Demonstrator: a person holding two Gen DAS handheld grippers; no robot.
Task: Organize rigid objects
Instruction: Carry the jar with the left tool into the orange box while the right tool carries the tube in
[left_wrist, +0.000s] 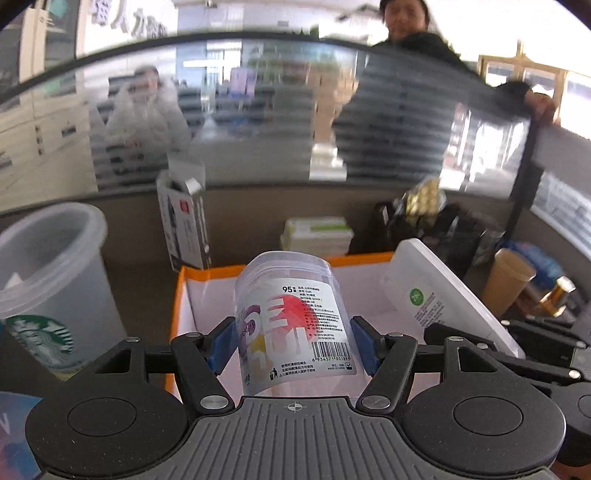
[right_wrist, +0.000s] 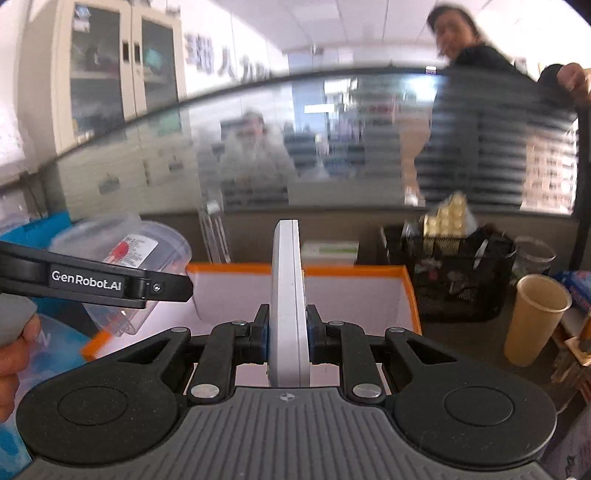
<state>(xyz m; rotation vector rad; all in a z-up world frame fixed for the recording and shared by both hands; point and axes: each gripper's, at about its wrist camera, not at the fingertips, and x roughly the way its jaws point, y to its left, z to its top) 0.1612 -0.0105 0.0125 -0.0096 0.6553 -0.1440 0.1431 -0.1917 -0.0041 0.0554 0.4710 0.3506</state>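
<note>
An orange-rimmed white box (left_wrist: 207, 275) is seen on the desk, beside a Starbucks cup (left_wrist: 48, 288). Above the box, a flat white case (right_wrist: 288, 314) is clamped edge-on by the right gripper (right_wrist: 287, 332), and a clear labelled jar (left_wrist: 291, 317) is pinched, tilted, by the left gripper (left_wrist: 293, 345).

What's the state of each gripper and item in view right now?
Left gripper: shut on clear plastic labelled canister.
Clear plastic labelled canister: held tilted over the box.
Right gripper: shut on flat white plastic case.
Flat white plastic case: held on edge.
Orange-rimmed white box: open-topped.
Translucent Starbucks cup: upright, lidless.
Brown paper cup: upright, lidless.
</note>
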